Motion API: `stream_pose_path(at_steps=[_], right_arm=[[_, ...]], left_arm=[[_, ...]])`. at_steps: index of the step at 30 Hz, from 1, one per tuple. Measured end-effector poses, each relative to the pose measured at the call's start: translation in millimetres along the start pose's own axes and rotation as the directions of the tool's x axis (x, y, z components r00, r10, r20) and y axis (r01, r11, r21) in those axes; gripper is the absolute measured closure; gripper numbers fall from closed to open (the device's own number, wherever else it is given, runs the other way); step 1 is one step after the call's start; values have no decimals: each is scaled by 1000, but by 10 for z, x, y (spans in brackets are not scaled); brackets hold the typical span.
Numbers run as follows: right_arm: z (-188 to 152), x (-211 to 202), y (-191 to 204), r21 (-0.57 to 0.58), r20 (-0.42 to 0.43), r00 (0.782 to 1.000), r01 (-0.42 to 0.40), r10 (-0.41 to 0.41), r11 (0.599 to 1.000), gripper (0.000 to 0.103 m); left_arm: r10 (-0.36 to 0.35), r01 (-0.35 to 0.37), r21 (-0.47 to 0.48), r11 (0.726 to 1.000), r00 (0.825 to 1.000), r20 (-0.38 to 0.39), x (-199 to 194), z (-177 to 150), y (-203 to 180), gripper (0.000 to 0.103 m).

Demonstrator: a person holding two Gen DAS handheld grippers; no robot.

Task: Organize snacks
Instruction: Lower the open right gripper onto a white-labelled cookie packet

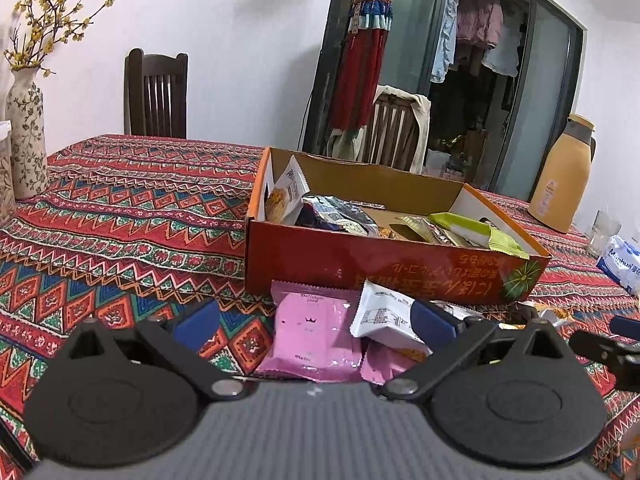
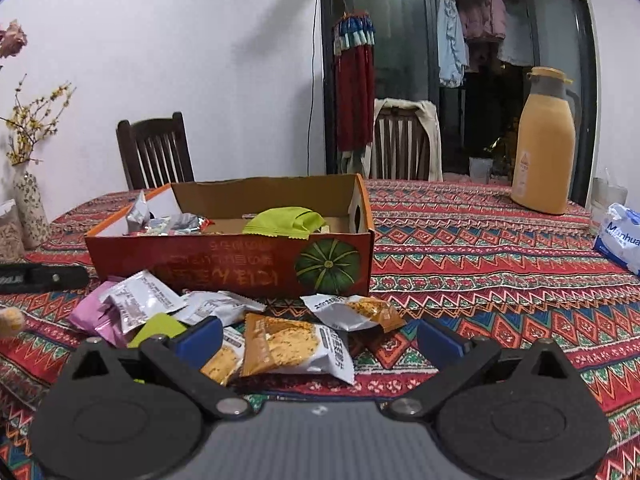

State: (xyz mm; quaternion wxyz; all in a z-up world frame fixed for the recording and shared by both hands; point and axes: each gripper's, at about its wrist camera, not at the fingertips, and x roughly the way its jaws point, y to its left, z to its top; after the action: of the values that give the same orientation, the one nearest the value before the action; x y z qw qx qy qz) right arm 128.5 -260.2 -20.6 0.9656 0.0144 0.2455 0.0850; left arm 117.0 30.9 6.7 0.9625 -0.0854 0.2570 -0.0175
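Two cameras are looking across the same patterned tablecloth [image 1: 120,216] at an open cardboard box [image 1: 400,264] holding several snack packets, a lime-green one [image 2: 286,222] lying on top. Only the left wrist view is showing the pink packet [image 1: 312,332] close up, lying flat between the spread fingers of the left gripper [image 1: 316,324], with a white packet [image 1: 384,316] overlapping its right edge and touching the right-hand blue fingertip [image 1: 434,320]; the jaws are standing wide apart and gripping nothing. Only the right wrist view is showing the orange-and-white cracker packet [image 2: 292,346] lying between the fingers of the right gripper [image 2: 320,338], which is also gaping wide and holding nothing, plus a second cracker packet [image 2: 356,310] just behind it. Loose packets are crowding the cloth in front of the box; at least seven are visible in the right view, though overlaps are hiding some. Standing around are two dark chairs, one [image 1: 156,94] bare and one [image 1: 394,132] draped with cloth, one flowered vase [image 1: 26,132], one tan thermos jug [image 2: 546,144], and one tissue pack [image 2: 620,236].
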Motion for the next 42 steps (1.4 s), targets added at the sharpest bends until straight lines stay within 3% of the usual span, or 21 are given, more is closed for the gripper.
stream_pose_path(at_steps=[5, 9, 11, 16, 24, 26, 27, 30, 32, 33, 42], right_arm=[[89, 224, 22, 41, -93, 995, -14, 18, 999, 0], [95, 363, 34, 64, -153, 988, -28, 38, 998, 13], [102, 421, 27, 79, -168, 985, -29, 42, 996, 13], [120, 598, 10, 112, -198, 978, -46, 68, 993, 34], [56, 662, -44, 139, -203, 975, -62, 90, 988, 35], [51, 636, -63, 146, -194, 976, -72, 100, 987, 45], [56, 620, -76, 154, -188, 976, -80, 108, 985, 57], [51, 538, -116, 174, -161, 979, -97, 125, 980, 69], [37, 461, -131, 175, -141, 982, -99, 124, 980, 94], [28, 426, -142, 181, -134, 982, -111, 136, 977, 100], [-108, 9, -113, 141, -65, 995, -67, 77, 988, 100]], left_arm=[[0, 0, -14, 1000, 1000, -12, 21, 1, 19, 0], [-4, 3, -18, 1000, 1000, -18, 35, -5, 24, 0], [-7, 7, -22, 1000, 1000, -20, 36, -5, 33, 0], [-8, 7, -21, 1000, 1000, -28, 51, -12, 33, 0], [-12, 11, -31, 999, 999, -41, 77, -13, 49, 0], [-11, 9, -41, 999, 999, -52, 102, -11, 63, 0], [-11, 8, -46, 999, 998, -58, 115, -11, 73, 0], [-6, 2, -54, 999, 997, -71, 143, -13, 85, 0], [-4, 0, -53, 999, 997, -75, 153, -14, 82, 0], [-3, -2, -53, 999, 997, -78, 158, -14, 80, 0], [12, -17, -54, 998, 996, -91, 199, -20, 86, 0]])
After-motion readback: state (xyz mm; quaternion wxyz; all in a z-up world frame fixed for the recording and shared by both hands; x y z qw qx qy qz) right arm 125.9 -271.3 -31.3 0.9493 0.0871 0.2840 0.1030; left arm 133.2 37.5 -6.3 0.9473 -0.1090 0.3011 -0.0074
